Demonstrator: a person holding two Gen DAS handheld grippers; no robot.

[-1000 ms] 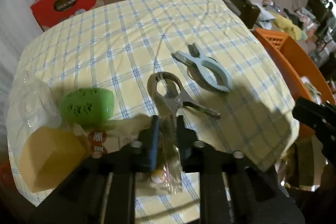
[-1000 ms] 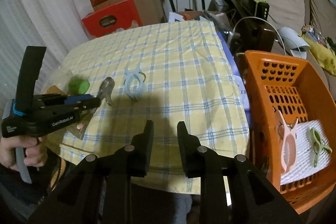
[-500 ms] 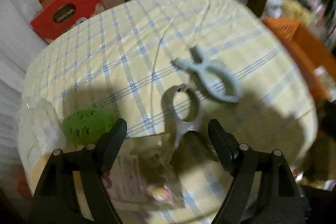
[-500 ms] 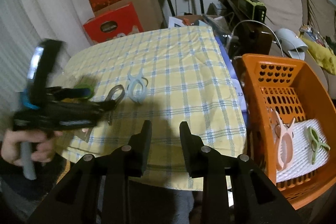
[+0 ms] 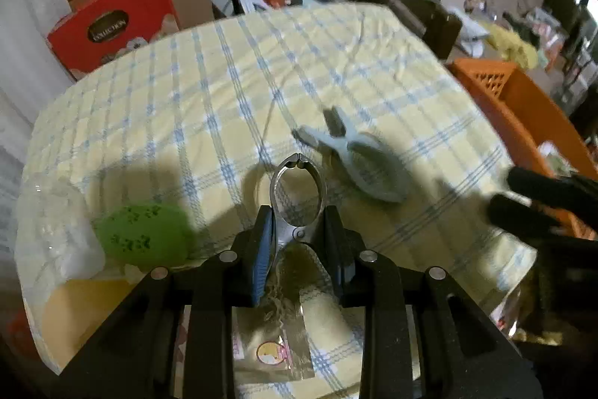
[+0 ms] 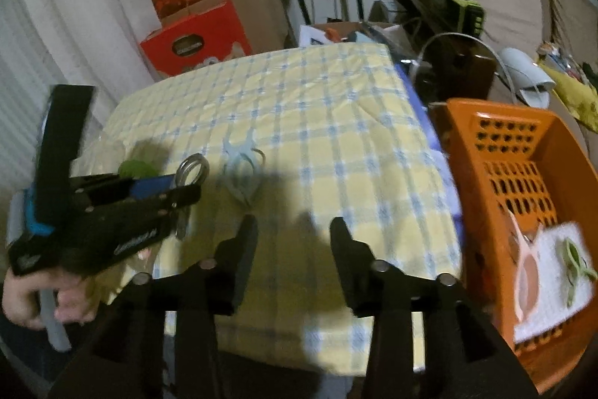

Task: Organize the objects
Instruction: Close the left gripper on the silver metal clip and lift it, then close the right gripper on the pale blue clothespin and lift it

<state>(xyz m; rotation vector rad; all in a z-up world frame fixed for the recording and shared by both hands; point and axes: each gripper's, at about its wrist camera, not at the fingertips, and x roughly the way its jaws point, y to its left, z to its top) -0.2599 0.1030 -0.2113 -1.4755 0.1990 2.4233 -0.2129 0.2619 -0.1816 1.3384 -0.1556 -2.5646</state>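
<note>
My left gripper is shut on a metal clip and holds it by its handle end, ring forward, above the checked tablecloth. The same clip shows in the right wrist view. A pale blue plastic clip lies on the cloth just right of it, also seen from the right wrist. My right gripper is open and empty near the table's front edge. An orange basket at the right holds a pink clip and a green clip.
A green egg-shaped thing, a yellow sponge and clear plastic wrap lie at the table's left. A packet lies under my left gripper. Red boxes and speaker stands stand behind the table.
My left gripper opened wide half a second ago and has now shut on the metal clip and lifted it. My right gripper has opened wider.
</note>
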